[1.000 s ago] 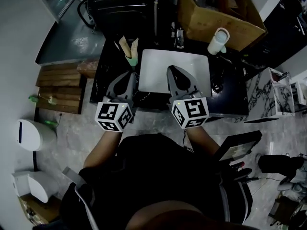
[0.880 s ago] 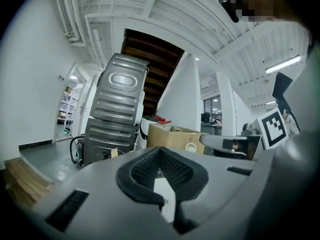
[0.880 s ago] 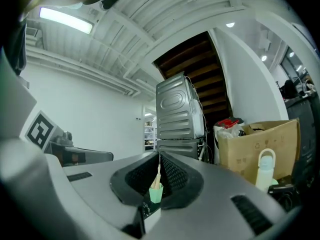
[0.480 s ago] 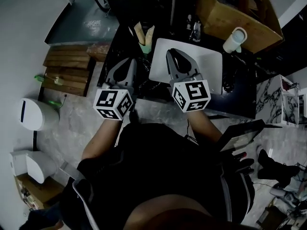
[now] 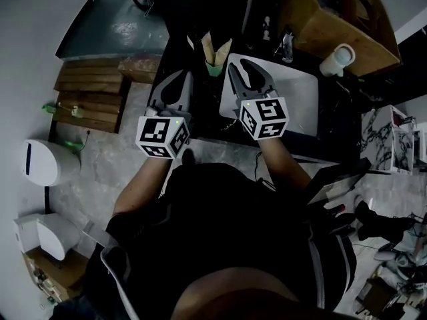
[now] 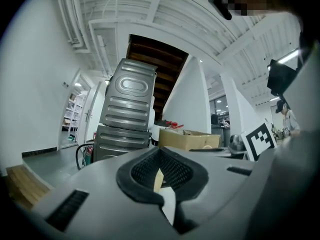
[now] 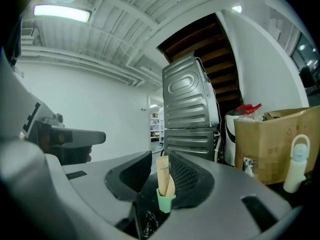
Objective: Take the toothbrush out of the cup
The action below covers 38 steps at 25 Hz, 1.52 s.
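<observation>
Left gripper [image 5: 181, 79] is closed and empty. Right gripper [image 5: 245, 74] has just been opening; its jaws are half apart and hold nothing. They face the green cup [image 7: 165, 202] near ahead. The toothbrush [image 7: 162, 175] stands in it, untouched, so both the grasp and the lift remain.

Cup [image 7: 165, 200]: pale green plastic, smooth, matt.
Toothbrush wrappers [image 7: 163, 176]: tan paper.
Box [image 5: 308, 27]: brown cardboard.
Pallet [image 5: 87, 103]: rough wood.
</observation>
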Motion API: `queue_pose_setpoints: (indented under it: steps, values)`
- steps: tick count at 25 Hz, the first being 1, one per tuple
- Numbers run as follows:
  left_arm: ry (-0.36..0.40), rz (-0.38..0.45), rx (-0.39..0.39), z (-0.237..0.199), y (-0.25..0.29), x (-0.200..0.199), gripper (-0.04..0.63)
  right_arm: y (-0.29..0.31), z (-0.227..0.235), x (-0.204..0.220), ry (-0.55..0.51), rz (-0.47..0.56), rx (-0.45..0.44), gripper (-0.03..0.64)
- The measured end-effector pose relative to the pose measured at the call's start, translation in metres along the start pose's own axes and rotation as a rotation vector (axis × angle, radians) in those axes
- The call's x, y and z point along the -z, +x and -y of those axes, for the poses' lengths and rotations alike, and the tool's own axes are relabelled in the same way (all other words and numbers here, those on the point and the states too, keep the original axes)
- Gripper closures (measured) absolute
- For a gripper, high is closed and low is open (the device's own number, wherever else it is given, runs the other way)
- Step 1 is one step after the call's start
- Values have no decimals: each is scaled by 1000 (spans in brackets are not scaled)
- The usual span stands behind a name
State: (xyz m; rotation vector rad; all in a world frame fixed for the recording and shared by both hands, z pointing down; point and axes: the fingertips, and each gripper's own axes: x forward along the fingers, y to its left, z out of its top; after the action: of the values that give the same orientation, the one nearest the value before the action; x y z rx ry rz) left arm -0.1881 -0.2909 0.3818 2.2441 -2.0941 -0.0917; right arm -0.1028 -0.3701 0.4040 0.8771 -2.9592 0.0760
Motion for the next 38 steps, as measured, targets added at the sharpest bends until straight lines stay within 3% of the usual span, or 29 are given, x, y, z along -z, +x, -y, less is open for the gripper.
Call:
queue_pose_setpoints:
  steps: [13,21,38]
  values:
    - [-93,-113,73,-46,52,49,591,70,22,59,9,-113,41,435]
    - [-115,-154,95,-62,71,73,591,100,32,85,14,-152,61,426]
    - [-77,-217,124,-94,107,129,591,135,45,126,43,-189,100,428]
